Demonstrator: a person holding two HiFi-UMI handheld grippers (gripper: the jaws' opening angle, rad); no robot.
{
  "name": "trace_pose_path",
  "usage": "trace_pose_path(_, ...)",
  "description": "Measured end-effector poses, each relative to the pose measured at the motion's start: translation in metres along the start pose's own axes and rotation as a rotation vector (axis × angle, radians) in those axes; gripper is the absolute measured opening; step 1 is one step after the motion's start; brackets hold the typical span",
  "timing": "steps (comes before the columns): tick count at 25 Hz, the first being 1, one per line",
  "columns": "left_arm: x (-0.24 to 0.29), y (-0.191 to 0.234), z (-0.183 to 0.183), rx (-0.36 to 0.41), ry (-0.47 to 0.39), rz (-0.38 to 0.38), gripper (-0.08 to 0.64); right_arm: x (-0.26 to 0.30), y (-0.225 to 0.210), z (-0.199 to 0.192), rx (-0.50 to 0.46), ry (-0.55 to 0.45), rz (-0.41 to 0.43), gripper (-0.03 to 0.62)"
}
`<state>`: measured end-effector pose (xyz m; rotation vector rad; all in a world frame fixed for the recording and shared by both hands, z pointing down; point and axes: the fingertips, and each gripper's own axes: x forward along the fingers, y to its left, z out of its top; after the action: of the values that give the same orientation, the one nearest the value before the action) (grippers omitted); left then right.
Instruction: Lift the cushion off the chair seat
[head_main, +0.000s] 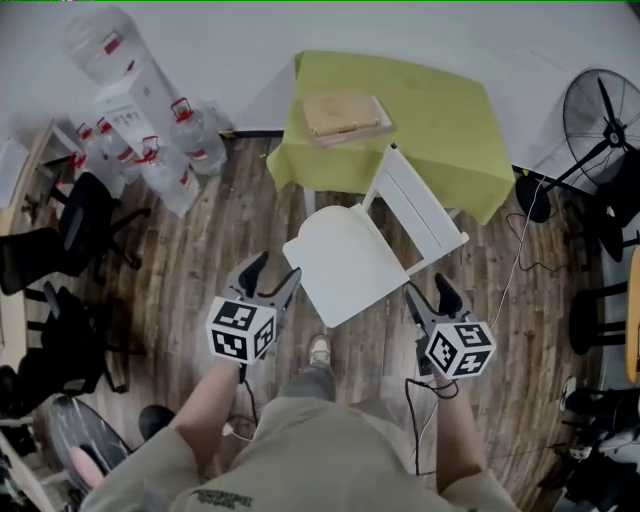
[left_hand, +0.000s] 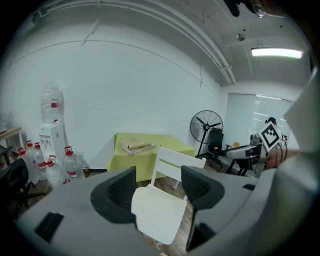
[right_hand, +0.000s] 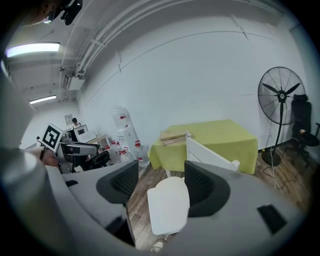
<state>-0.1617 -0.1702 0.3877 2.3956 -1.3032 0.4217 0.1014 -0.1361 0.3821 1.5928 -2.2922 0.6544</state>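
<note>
Lying on chair (head_main: 420, 205), flat white cushion (head_main: 345, 262).

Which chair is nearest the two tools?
The white chair in front of the green table; the black office chairs stand far off to the left.

shirt (head_main: 300, 455): khaki, short sleeves | trousers (head_main: 312, 385): grey | shoe (head_main: 319, 350): pale | left gripper (head_main: 276, 271), right gripper (head_main: 428, 289): black-and-white marker cubes (head_main: 241, 330), black cables (head_main: 417, 425)

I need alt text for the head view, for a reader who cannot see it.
The left gripper and the right gripper, both open and empty, are held on either side of a white chair; a green-covered table stands behind it.
</note>
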Motion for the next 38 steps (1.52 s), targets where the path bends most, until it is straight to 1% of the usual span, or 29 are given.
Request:
trace_pose_path(5,0.051,0.03,-0.021,-0.027,0.081,-0.017,0.275,0.063,-0.03,-0.032,0.062,0.088,-0.029,0.298)
trace_pose_path(9,0.093,0.046,-0.042,-0.055,0.139,-0.024,0.275,0.104,-0.053,-0.059,0.102,0.154,-0.036,0.299)
trace_pose_path(16,0.162,0.064,-0.085,-0.108,0.234,-0.02,0.275,0.172,-0.089,-0.105,0.123,0.262,-0.027,0.302)
trace_pose_path(20,0.204,0.074,-0.112,-0.136,0.267,-0.005,0.276,0.212,-0.114,-0.133,0.133,0.314,-0.011,0.305)
trace_pose_path(25,0.252,0.089,-0.158,-0.197,0.316,0.025,0.276,0.26,-0.14,-0.174,0.13,0.374,0.018,0.314)
trace_pose_path(29,0.284,0.103,-0.195,-0.267,0.325,0.063,0.276,0.293,-0.157,-0.211,0.127,0.418,0.04,0.321)
trace_pose_path(33,0.315,0.11,-0.243,-0.282,0.368,0.083,0.276,0.324,-0.177,-0.253,0.131,0.455,0.05,0.325)
trace_pose_path(38,0.341,0.113,-0.302,-0.31,0.421,0.093,0.284,0.356,-0.2,-0.299,0.124,0.485,0.05,0.33)
